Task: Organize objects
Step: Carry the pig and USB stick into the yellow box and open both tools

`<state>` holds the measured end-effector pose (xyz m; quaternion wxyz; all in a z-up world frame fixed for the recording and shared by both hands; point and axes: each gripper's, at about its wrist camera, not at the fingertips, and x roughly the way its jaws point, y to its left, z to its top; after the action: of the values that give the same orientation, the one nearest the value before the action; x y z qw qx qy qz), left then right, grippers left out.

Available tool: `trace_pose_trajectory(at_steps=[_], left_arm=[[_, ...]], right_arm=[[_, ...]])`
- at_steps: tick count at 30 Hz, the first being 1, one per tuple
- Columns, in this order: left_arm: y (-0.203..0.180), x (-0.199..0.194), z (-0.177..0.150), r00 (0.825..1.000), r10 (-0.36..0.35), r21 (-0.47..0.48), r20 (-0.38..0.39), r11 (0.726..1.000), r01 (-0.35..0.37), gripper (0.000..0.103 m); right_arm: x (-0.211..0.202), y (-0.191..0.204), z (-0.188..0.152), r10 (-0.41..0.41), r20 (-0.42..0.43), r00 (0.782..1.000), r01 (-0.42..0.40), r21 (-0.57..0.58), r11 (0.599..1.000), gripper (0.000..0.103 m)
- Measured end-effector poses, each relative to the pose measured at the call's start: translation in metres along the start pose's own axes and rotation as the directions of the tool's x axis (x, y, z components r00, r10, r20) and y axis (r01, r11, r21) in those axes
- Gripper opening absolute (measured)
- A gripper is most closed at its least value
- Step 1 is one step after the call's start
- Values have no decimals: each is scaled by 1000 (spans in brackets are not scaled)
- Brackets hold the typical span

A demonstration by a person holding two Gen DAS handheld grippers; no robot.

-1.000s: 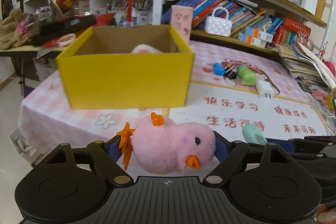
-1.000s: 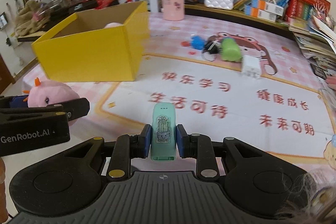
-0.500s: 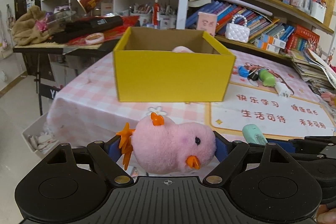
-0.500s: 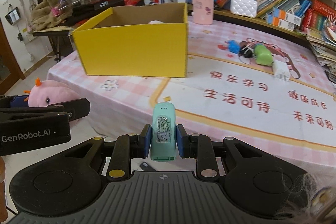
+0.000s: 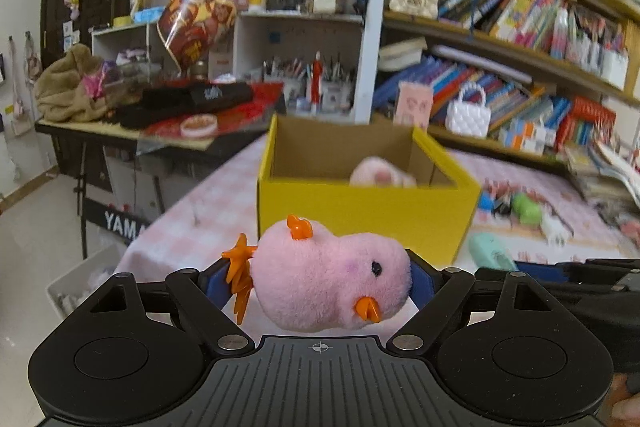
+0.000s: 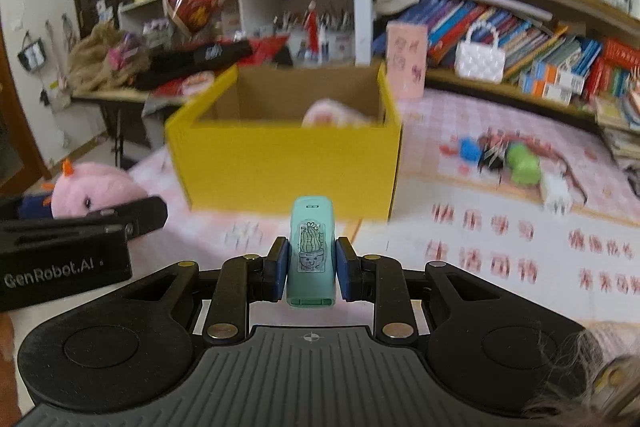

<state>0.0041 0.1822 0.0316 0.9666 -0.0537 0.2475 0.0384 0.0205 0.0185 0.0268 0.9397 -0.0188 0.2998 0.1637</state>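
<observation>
My left gripper [image 5: 320, 281] is shut on a pink plush chick [image 5: 328, 287] with orange beak and feet, held in the air in front of the yellow box [image 5: 360, 211]. My right gripper [image 6: 310, 263] is shut on a mint green case with a cactus sticker [image 6: 310, 251], also in front of the yellow box [image 6: 280, 167]. A pink plush toy [image 5: 380, 175] lies inside the box. The chick and left gripper show at the left of the right wrist view [image 6: 92, 191]. The mint case shows at the right of the left wrist view [image 5: 490, 251].
The box stands on a pink checked tablecloth [image 6: 500, 239]. A blue item, a green item [image 6: 524, 167] and a white plug [image 6: 554, 191] lie to the box's right. Bookshelves [image 5: 520, 27] rise behind; a cluttered side table [image 5: 140, 123] stands left.
Both grippers have risen and tilted, so the box's inside shows more. The left gripper has shifted left. Each keeps hold of its object.
</observation>
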Motion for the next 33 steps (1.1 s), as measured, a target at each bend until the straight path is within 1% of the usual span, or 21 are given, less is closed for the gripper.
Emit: trace_pose_trajectory(at_steps=[5,9,13,17,20,24,26,28,32,33], left_arm=[[-3,25,30,998,8,-19,69,1000,-6,85],[-7,52,50,996,18,-14,91,1000,-17,85],[-13,90,62,998,31,-3,64,1000,-31,85],[-20,124,65,998,49,7,27,999,-49,85],[-24,147,65,998,65,9,-16,998,-65,85],[-24,172,63,994,72,-16,-85,997,-74,85],[-24,181,62,990,71,-7,-119,997,-73,85],[-27,187,63,988,87,30,-130,996,-84,85],[-30,196,64,983,113,72,-147,992,-103,86],[-32,199,65,980,132,98,-152,988,-118,86]], right_arm=[[13,-15,45,-9,79,997,8,18,1000,23],[39,-26,79,-10,109,994,8,19,1000,23],[72,-33,108,4,107,994,-6,23,1000,23],[107,-33,128,40,81,996,-40,-8,999,23],[136,-31,140,86,32,996,-85,-45,995,23],[179,-29,152,144,-78,987,-151,-103,983,23],[199,-27,157,182,-133,974,-199,-132,971,23],[218,-24,159,215,-198,956,-249,-163,955,23],[248,-14,162,238,-282,929,-302,-210,930,23],[253,-12,163,239,-302,923,-310,-215,926,23]])
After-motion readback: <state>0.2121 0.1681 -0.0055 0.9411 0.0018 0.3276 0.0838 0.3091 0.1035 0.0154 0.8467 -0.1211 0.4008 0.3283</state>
